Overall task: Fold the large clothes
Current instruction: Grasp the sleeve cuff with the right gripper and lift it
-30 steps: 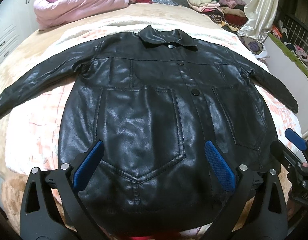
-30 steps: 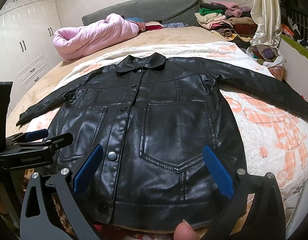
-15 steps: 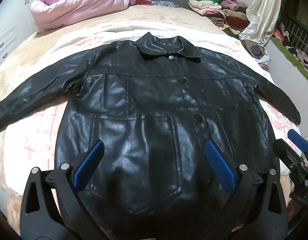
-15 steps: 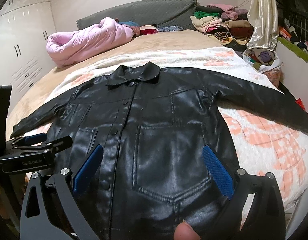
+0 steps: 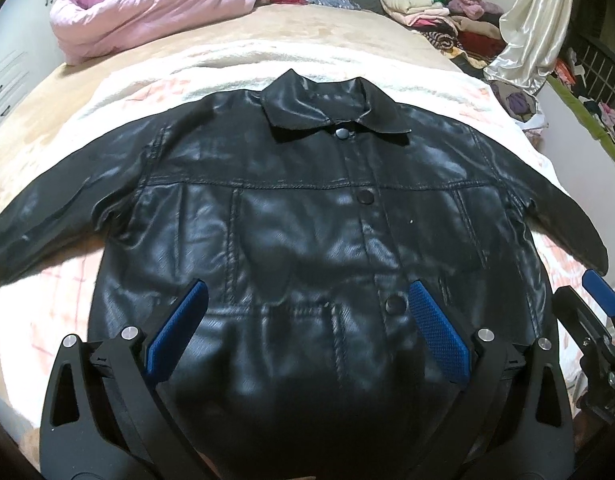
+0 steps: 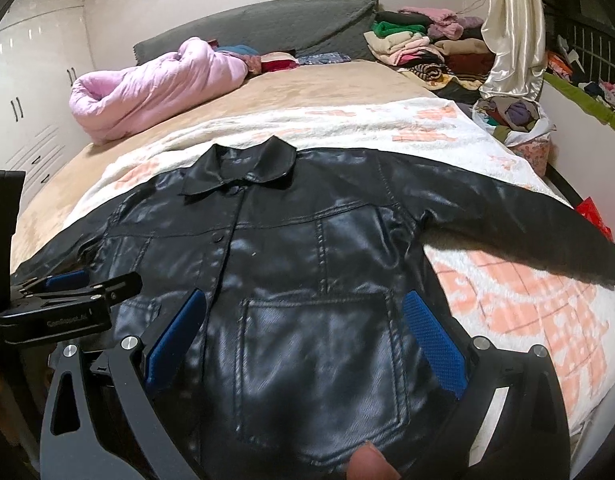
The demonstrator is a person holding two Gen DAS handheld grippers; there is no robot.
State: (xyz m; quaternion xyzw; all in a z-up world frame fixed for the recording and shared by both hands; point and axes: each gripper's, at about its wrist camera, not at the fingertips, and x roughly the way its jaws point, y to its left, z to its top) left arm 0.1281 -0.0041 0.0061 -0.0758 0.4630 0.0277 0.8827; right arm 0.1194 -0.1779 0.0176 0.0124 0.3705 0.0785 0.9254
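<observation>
A black leather jacket [image 5: 299, 220] lies face up and buttoned on the bed, collar far, both sleeves spread outwards. In the right wrist view the same jacket [image 6: 319, 280] fills the centre, its right sleeve [image 6: 527, 232] stretching towards the bed's edge. My left gripper [image 5: 305, 304] hovers open over the jacket's lower left front, blue pads wide apart with nothing between them. My right gripper [image 6: 305, 312] is open above the lower right pocket. Each gripper shows at the other's side: the right one [image 5: 595, 320], the left one [image 6: 67, 300]. The hem is hidden below the frames.
A white and pink patterned blanket [image 6: 507, 280] covers the tan bed under the jacket. A rolled pink quilt [image 6: 155, 84] lies at the far left, stacked folded clothes [image 6: 419, 44] at the far right, a bag of clothes [image 6: 515, 120] beside the bed, white wardrobes [image 6: 31, 92] on the left.
Both grippers have moved forward and lower over the jacket: the hem has slipped out of view and the pockets now sit between the fingers. Both stay open.
</observation>
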